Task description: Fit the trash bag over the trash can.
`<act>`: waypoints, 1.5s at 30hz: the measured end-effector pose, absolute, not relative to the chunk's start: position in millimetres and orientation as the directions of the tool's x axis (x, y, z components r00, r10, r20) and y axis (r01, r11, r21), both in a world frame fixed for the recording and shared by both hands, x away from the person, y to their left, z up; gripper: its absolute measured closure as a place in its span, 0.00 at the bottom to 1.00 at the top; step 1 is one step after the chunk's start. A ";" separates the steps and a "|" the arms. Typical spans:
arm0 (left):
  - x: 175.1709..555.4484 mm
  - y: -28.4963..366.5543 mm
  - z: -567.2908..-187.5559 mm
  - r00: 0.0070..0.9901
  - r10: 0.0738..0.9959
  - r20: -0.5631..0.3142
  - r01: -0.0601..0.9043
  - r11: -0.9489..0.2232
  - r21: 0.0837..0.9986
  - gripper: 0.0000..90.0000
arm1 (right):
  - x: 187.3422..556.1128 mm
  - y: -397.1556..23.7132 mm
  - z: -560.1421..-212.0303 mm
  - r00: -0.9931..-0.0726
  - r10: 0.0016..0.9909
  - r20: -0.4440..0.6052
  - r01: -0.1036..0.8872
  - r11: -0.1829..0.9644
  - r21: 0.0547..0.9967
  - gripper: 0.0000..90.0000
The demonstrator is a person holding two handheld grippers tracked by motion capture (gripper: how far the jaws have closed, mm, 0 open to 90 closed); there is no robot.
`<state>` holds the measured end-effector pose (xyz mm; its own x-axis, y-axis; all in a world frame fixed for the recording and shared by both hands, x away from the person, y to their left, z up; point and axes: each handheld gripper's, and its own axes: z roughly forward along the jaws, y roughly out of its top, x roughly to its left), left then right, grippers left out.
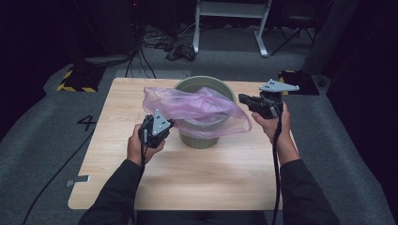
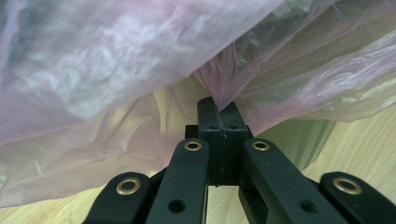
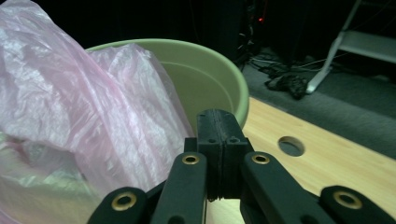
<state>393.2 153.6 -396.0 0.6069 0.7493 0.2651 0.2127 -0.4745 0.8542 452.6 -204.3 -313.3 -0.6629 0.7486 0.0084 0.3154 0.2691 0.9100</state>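
A pale green bin (image 1: 201, 138) stands at the middle of the wooden table (image 1: 187, 180). A thin pink plastic bag (image 1: 197, 105) is draped over its mouth and spills down its front. My left gripper (image 1: 172, 123) sits at the bin's left front, and its jaws are shut on a gathered fold of the bag (image 2: 116, 70); the pinch shows at the left gripper's tips (image 2: 219, 108). My right gripper (image 1: 242, 98) hovers at the bin's right rim (image 3: 210, 58), shut. Its tips (image 3: 220, 116) hold nothing I can see, and the bag (image 3: 70, 102) lies just to their left.
A round hole (image 3: 291, 145) is cut in the tabletop beyond the bin. On the grey carpet behind the table are a white frame's legs (image 1: 230, 28), tangled cables (image 1: 180, 50) and a yellow-black striped block (image 1: 75, 80). A "4" (image 1: 87, 122) marks the floor at left.
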 end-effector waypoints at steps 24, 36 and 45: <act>393.8 151.9 -391.3 0.649 0.706 0.283 0.194 -0.513 0.836 1.00 | 439.6 -155.4 -297.5 -0.782 0.580 -0.228 0.096 0.473 0.876 0.97; 384.6 161.9 -394.9 0.710 0.633 0.310 0.187 -0.593 0.783 1.00 | 497.0 -169.9 -296.0 -0.573 0.811 -0.119 0.301 0.343 0.890 1.00; 370.2 165.0 -392.8 0.738 0.601 0.306 0.154 -0.591 0.792 0.76 | 521.6 -194.0 -317.9 -0.502 0.865 -0.017 0.399 0.249 0.883 1.00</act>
